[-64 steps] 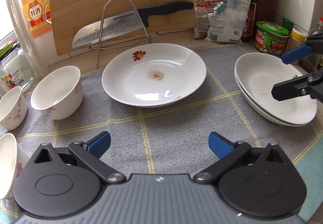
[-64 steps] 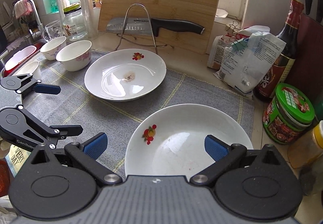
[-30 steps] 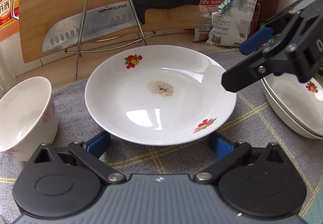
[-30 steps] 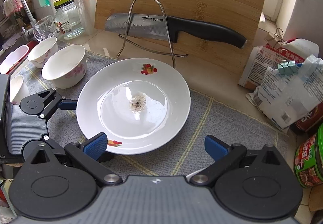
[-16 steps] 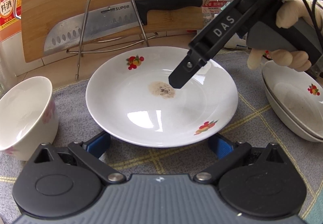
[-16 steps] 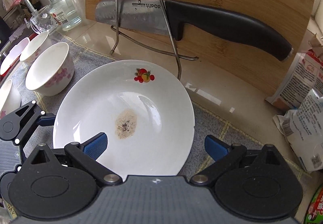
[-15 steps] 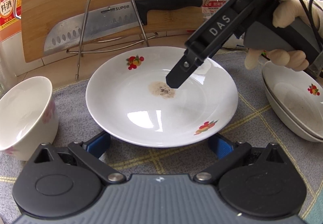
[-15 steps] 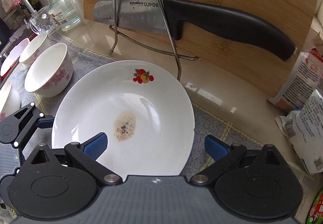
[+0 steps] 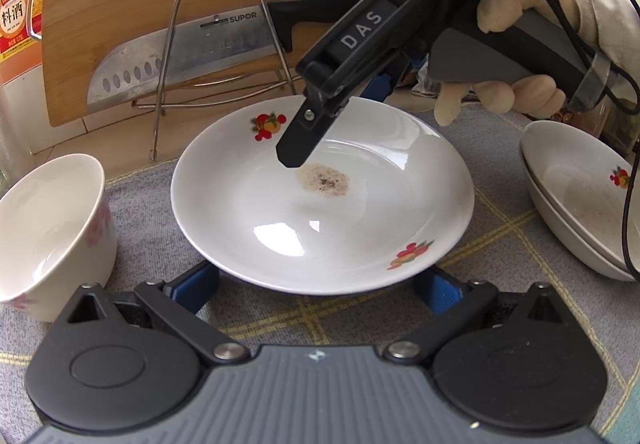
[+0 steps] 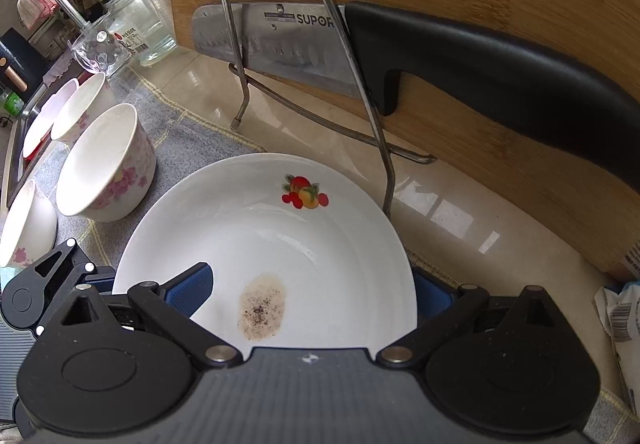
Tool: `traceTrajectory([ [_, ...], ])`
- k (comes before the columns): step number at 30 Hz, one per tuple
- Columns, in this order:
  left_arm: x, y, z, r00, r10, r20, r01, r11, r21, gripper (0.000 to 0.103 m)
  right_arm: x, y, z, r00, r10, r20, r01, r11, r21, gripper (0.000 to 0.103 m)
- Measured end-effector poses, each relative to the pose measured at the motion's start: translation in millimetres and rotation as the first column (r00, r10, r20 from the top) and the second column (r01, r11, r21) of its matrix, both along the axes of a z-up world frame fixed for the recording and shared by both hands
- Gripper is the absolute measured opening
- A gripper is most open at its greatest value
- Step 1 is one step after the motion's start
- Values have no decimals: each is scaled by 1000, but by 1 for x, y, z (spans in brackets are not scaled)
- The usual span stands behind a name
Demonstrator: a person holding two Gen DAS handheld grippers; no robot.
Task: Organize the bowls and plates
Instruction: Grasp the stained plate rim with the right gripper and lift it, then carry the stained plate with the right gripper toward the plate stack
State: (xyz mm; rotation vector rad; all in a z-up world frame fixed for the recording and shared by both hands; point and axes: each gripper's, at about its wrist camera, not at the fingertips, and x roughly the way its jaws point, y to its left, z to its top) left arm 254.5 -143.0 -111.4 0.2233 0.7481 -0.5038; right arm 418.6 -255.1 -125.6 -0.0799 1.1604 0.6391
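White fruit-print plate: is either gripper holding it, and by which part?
Nothing is held: the left gripper and right gripper both stand open at the rim of the white fruit-print plate.

Left claw: low, level, fingers spread wide apart. Right claw: angled downward, fingers spread wide apart. Gloved right hand: wrapped round the handle, sleeve behind.

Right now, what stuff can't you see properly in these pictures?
- Left gripper, left wrist view: fingertips hidden under the plate.
- Right gripper, right wrist view: far finger hidden behind the plate's rim.
- Stacked plates, left wrist view: cut off by the right edge.
- Knife, left wrist view: handle end hidden behind the right gripper.
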Motion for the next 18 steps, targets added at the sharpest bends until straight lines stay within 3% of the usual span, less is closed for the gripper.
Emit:
traceTrajectory([
  [18,-3,4,1,998,-59,21,59,998,11,103,34,5,3,979,36,-199,-26,998,56,103],
])
